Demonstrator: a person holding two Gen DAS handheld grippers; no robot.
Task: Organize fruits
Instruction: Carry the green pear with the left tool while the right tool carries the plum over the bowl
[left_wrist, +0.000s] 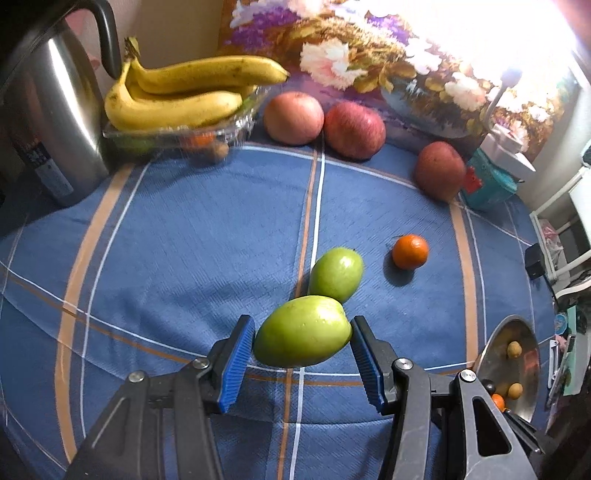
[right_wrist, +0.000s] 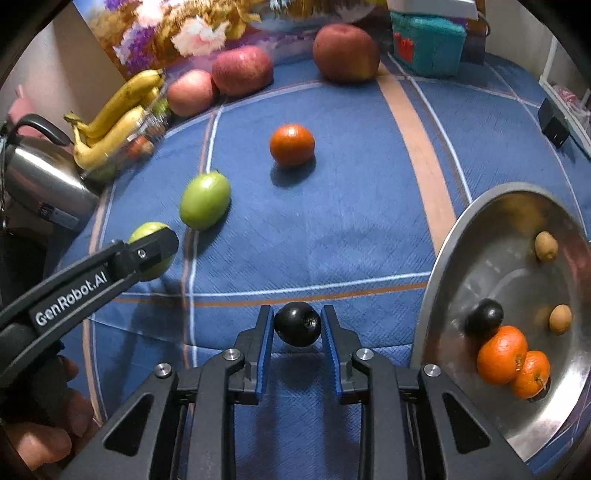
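Holding a small dark fruit (right_wrist: 297, 324) pinched in my right claw (right_wrist: 297, 326), I see the steel bowl (right_wrist: 443, 258) just to its right at the surface's right edge. My left claw (left_wrist: 303, 341) grips a green fruit (left_wrist: 303, 332) across its long axis, farther from that bowl.

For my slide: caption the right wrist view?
Right gripper holds a dark fruit beside the steel bowl.

- "GenRobot.AI" stood in white letters on the black arm of the left gripper (right_wrist: 153, 251), left of the right gripper's fingers.
- The kettle (left_wrist: 55, 122) label print was unreadable.
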